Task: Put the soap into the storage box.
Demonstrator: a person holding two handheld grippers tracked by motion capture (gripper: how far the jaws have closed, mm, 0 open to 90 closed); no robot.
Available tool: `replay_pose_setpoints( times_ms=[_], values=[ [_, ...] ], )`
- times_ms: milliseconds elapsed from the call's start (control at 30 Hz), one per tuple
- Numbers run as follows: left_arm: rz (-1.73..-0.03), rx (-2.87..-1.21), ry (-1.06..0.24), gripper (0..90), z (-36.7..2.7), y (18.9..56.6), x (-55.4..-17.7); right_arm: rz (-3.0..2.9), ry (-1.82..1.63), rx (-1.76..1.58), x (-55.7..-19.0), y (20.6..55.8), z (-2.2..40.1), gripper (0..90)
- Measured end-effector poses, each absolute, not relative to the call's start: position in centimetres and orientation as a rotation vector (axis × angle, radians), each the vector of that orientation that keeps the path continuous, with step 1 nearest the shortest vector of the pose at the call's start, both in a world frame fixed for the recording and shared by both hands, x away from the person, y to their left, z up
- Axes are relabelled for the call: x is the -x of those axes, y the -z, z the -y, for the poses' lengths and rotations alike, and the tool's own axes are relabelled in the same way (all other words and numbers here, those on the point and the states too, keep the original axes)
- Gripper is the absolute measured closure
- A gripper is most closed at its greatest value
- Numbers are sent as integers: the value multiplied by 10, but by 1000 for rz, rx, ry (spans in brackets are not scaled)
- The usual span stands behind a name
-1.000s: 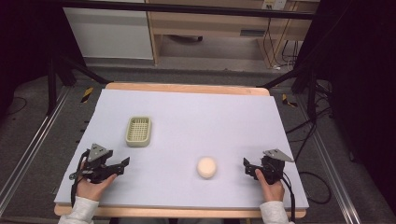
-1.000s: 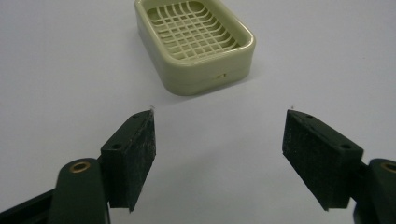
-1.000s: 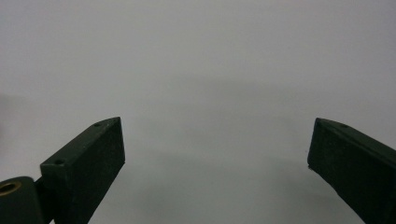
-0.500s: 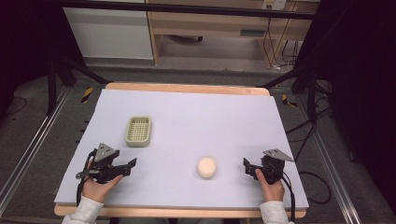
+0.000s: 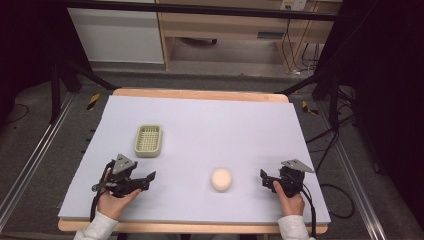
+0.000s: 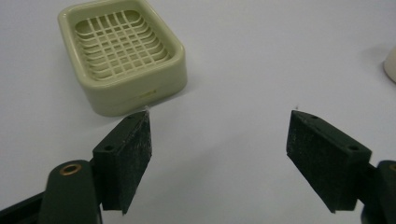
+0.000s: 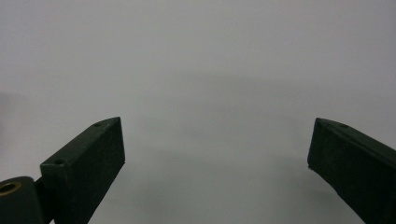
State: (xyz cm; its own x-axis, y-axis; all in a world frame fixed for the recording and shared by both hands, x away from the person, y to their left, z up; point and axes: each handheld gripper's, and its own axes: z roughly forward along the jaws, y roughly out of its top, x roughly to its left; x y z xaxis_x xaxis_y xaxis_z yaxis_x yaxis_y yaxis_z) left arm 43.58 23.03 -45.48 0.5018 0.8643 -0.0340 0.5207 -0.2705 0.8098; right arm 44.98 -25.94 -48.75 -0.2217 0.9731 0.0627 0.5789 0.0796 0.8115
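Observation:
A pale green soap dish [image 5: 148,140] with a grid bottom lies on the left half of the lavender table top [image 5: 210,125]. In the left gripper view the soap dish [image 6: 122,54] sits just beyond the left jaw. A round cream soap bar [image 5: 221,179] rests near the front middle; the soap's edge [image 6: 390,65] peeks in at the right of the left gripper view. My left gripper [image 5: 148,178] is open near the front left, pointing right. My right gripper [image 5: 264,178] is open at the front right, pointing left toward the soap. Nothing lies between either pair of jaws.
A wooden rim [image 5: 200,93] borders the table's far edge. Metal rails [image 5: 30,165] run along the floor at both sides, and cables [image 5: 345,200] trail on the right. Shelving [image 5: 225,30] stands beyond the table.
My left gripper has moved right and a little forward, toward the table's middle. The right gripper, soap and dish have stayed where they were.

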Motion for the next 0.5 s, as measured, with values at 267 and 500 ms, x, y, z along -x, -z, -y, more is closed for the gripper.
replay_pose_setpoints(
  times_ms=[267,500],
  values=[
    [-1097,-1979,-527,222,-213,455,-437,-1857,-1013,-1536,-450,488,260,43],
    [-1056,-1994,-513,221,-199,450,-438,-1860,-1013,-1541,-451,488,259,44]
  ],
)
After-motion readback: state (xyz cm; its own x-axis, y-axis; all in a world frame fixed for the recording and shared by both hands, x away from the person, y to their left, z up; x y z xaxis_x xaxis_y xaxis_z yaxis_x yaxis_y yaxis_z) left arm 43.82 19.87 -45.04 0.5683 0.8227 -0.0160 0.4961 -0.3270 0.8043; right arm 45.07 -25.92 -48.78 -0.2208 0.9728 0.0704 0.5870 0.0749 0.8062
